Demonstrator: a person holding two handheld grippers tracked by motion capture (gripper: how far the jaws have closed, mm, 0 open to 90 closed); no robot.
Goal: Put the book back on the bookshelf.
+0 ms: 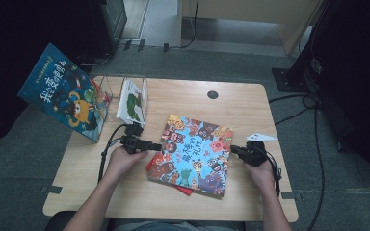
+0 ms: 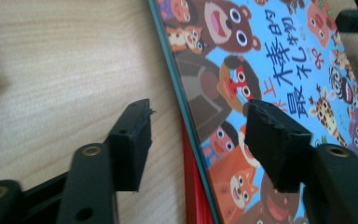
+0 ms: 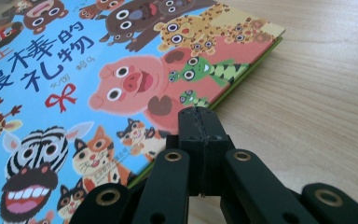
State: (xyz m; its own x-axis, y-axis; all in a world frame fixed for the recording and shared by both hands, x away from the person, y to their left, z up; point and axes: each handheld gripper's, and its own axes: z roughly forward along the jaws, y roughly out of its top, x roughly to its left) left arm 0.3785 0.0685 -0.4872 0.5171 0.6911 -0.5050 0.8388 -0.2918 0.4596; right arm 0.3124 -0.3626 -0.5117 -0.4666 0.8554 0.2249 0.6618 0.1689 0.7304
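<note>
The left gripper (image 1: 155, 146) stands released, its jaws straddling the near-left edge of the animal picture book (image 1: 192, 153), one pad over the cover, the other over bare table (image 1: 250, 110). That edge runs away between the jaws. A red book (image 1: 183, 189) peeks from beneath. The right gripper (image 1: 234, 149) is clenched, empty, tips at the book's opposite edge, probably touching. Both forearms reach in low, claws pointing inward at each other.
</note>
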